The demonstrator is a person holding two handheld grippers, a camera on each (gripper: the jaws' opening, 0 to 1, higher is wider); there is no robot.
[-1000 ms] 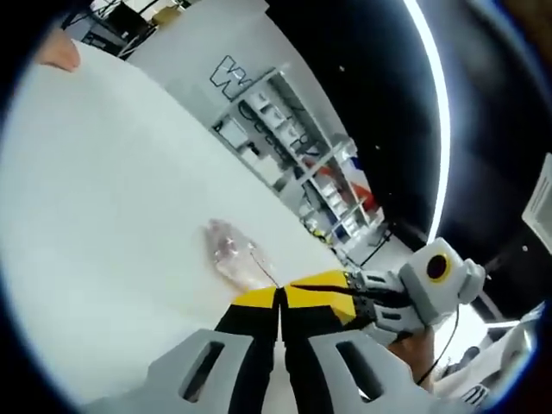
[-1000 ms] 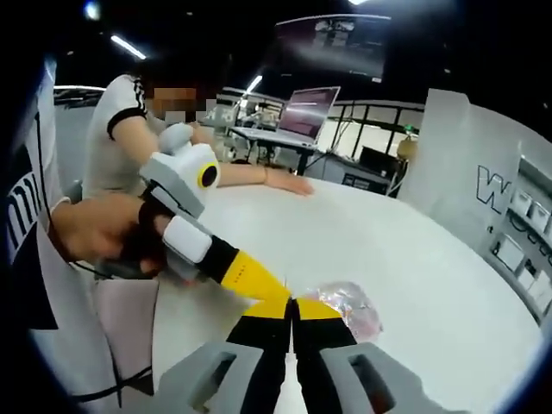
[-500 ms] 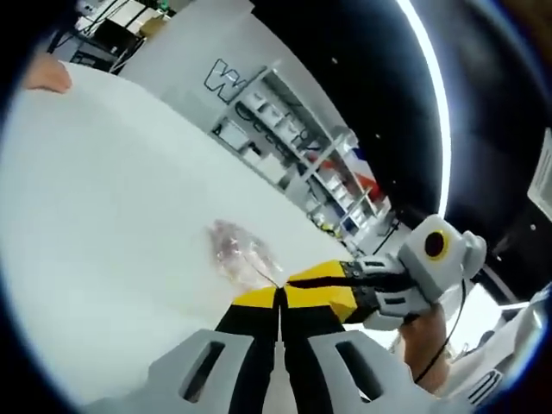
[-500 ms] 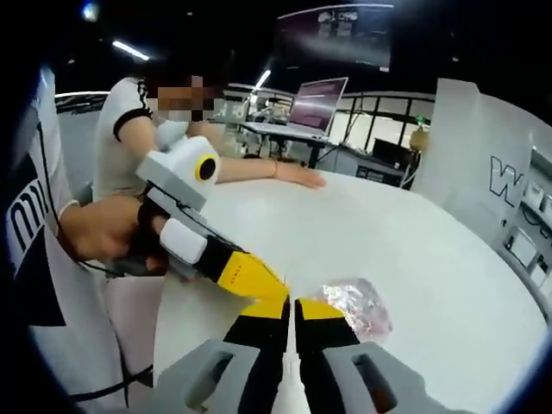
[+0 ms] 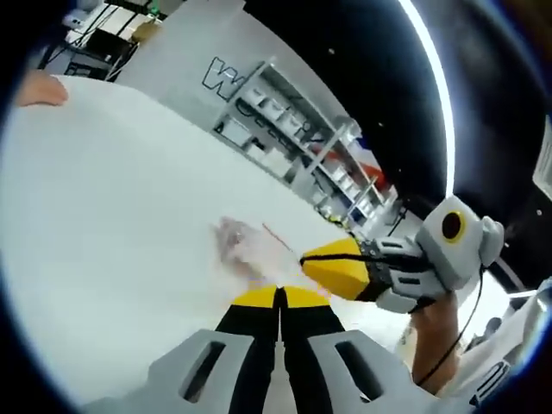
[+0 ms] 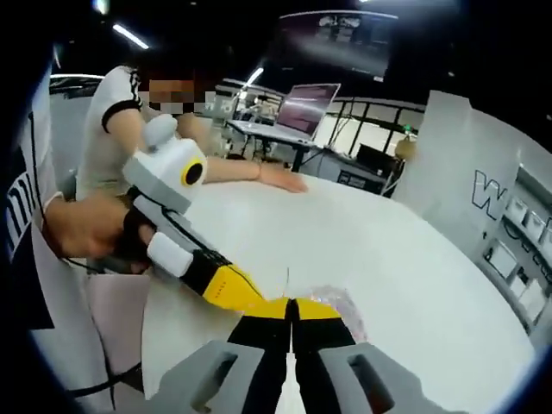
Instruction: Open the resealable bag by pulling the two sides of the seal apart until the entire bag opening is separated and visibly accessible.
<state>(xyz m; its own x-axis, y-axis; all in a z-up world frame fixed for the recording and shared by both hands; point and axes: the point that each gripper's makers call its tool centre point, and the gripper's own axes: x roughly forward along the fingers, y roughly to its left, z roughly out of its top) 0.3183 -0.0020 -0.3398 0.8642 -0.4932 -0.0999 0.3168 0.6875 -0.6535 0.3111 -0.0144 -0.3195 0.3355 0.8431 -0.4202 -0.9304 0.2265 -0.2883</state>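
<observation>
Left gripper view: left gripper [image 5: 279,297] rising from the bottom edge, yellow-tipped jaws pressed together with no gap, closed on the near edge of the resealable bag [image 5: 246,250]. Bag clear and crumpled, lying on the white round table [image 5: 103,216], stretching away from the jaw tips toward the table's far rim. Right gripper [image 5: 332,266] entering from the right, tilted down toward the bag, its yellow tip just beside the bag's edge; whether pinching the film here, cannot tell. Holding hand [image 5: 431,332] below and behind it, forearm dropping off past the table rim. Shelving [image 5: 302,147] beyond the table.

Right gripper view: right gripper [image 6: 291,309] with jaws shut tight, tips meeting at the bag's [image 6: 332,302] near edge, thin film lifted between them. Left gripper [image 6: 228,286] angled in from the left, tip touching the same edge beside the right gripper's tips. Gripping hand [image 6: 86,233] off the table's near-left side, wrist bent inward. Seated person [image 6: 129,129] at the table's far-left side, one arm resting on the table. Laptop [image 6: 302,108] behind the table.
</observation>
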